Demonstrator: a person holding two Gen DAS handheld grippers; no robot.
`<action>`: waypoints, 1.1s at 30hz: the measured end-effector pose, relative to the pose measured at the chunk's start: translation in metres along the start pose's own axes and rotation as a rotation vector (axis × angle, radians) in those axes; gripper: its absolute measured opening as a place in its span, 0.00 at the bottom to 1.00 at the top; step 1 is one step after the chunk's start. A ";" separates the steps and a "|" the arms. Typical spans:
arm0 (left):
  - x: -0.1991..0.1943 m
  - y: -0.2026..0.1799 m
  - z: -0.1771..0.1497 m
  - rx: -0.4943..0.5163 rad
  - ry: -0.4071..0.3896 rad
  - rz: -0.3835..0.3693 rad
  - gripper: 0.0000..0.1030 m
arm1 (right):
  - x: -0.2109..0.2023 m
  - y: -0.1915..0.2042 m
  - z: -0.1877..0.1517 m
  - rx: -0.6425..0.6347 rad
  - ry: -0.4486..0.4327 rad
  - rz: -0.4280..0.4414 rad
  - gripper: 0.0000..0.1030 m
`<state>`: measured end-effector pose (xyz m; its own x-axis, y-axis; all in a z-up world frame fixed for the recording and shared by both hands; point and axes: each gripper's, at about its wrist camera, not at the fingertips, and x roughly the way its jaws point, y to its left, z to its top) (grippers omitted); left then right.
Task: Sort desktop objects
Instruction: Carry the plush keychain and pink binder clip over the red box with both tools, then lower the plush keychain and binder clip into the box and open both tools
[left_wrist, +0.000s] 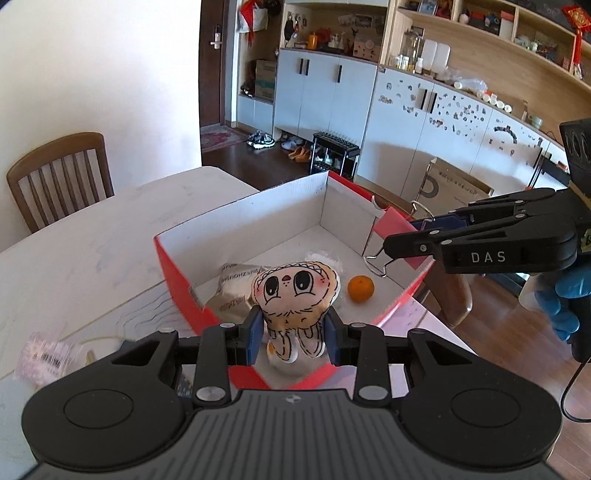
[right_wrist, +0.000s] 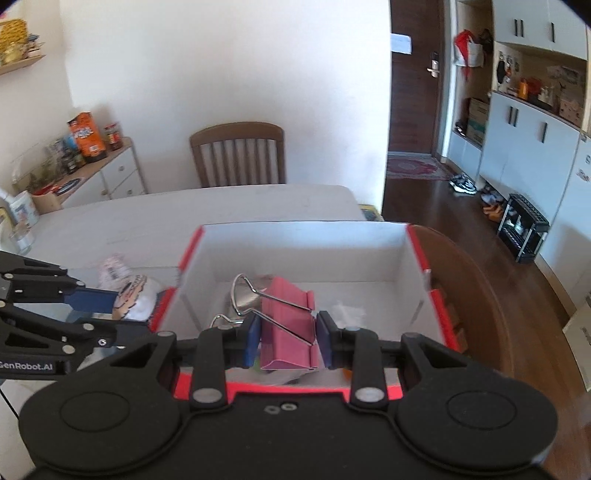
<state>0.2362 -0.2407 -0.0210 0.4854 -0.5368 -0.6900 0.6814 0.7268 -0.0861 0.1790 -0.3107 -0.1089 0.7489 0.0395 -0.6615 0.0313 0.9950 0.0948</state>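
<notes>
Where the left wrist camera looks down, the left gripper (left_wrist: 294, 334) pinches a small plush toy (left_wrist: 295, 295) between its blue pads, the toy's cartoon face toward the lens and its two stubby legs hanging between the fingers. Toy sits above the near edge of a red cardboard box (left_wrist: 173, 273) with white inner walls, standing on a pale table (left_wrist: 92, 240). Inside the box: an orange (left_wrist: 361, 289) on the floor to the right, a crinkled snack packet (left_wrist: 232, 291) to the left. Pink packet (left_wrist: 44, 356), blurred, on the table left of the box. Right gripper (left_wrist: 397, 245) enters from the right, gloved hand (left_wrist: 565, 299) behind it, over the box's right wall.

From the right wrist camera, the right gripper (right_wrist: 286, 339) is clamped on a pink binder clip (right_wrist: 286, 325), wire handles pointing up-left, above the box's (right_wrist: 417, 273) near wall. Left gripper (right_wrist: 110, 299) at far left with the toy (right_wrist: 131, 295), just outside the box's left corner. Wooden chair (right_wrist: 238, 155) beyond the table.
</notes>
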 end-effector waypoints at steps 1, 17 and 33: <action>0.007 0.000 0.004 -0.001 0.011 0.003 0.32 | 0.003 -0.006 0.001 0.012 0.005 -0.003 0.30; 0.089 0.007 0.032 0.050 0.166 0.049 0.32 | 0.080 -0.044 0.010 0.027 0.112 -0.052 0.30; 0.139 0.000 0.032 0.148 0.317 0.073 0.32 | 0.128 -0.049 0.000 -0.040 0.219 -0.047 0.30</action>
<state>0.3217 -0.3290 -0.0938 0.3573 -0.3093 -0.8813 0.7344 0.6760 0.0606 0.2734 -0.3542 -0.1980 0.5855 0.0075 -0.8106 0.0331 0.9989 0.0331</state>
